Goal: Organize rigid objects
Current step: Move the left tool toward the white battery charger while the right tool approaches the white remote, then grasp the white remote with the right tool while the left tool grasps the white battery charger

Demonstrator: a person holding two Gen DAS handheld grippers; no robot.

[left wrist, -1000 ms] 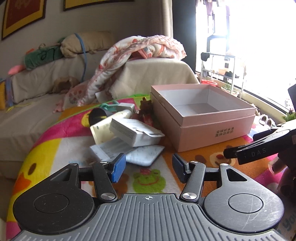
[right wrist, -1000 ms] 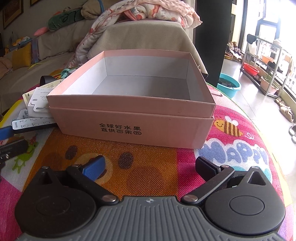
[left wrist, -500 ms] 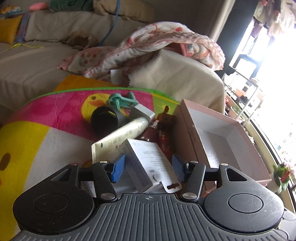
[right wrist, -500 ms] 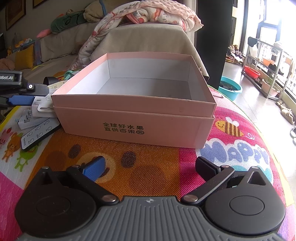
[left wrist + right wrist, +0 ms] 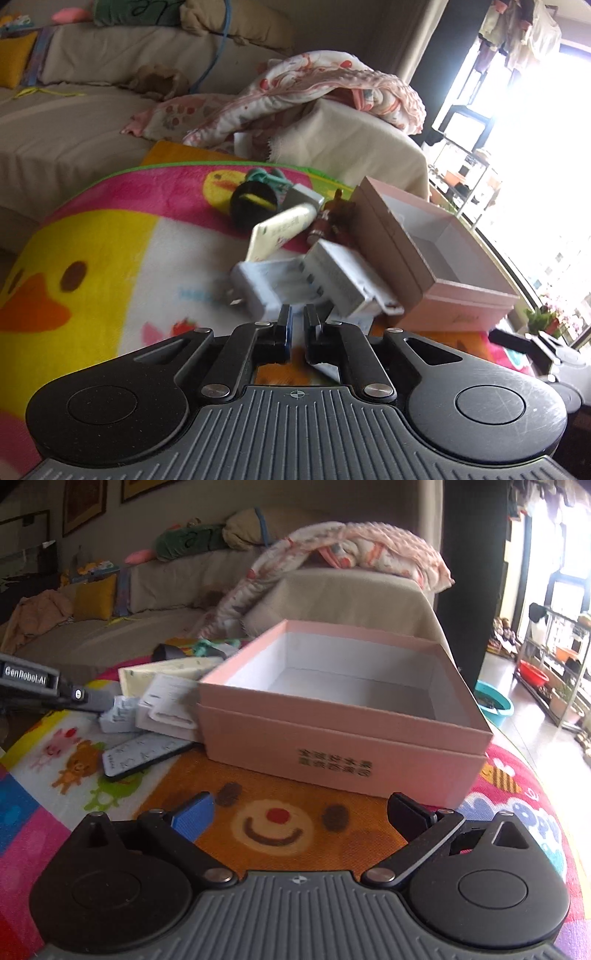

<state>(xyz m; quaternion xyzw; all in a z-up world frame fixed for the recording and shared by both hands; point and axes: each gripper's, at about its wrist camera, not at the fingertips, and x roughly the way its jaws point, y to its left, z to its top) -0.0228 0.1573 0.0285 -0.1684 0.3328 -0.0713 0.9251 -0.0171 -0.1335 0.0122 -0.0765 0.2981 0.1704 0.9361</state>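
An open, empty pink box point(image 5: 343, 716) point(image 5: 424, 254) stands on the colourful blanket. To its left lies a pile: a white carton point(image 5: 343, 280) point(image 5: 166, 705), a white blister pack point(image 5: 266, 284) point(image 5: 118, 716), a cream tube point(image 5: 280, 232), a black roll point(image 5: 253, 199), a brown bottle point(image 5: 332, 218) and a remote control point(image 5: 144, 753). My left gripper point(image 5: 295, 325) has its jaws nearly together at the near edge of the blister pack; whether it pinches the pack is unclear. My right gripper point(image 5: 299, 812) is open and empty in front of the pink box.
A beige sofa point(image 5: 166, 579) with cushions and a floral blanket point(image 5: 306, 88) stands behind the table. A metal rack point(image 5: 554, 653) and a teal basin point(image 5: 495, 701) stand on the floor to the right. The left gripper's body point(image 5: 33, 683) shows at the left edge.
My left gripper has closed from open to nearly shut and drawn back from the white carton. The right gripper view has shifted slightly; its jaws stay open.
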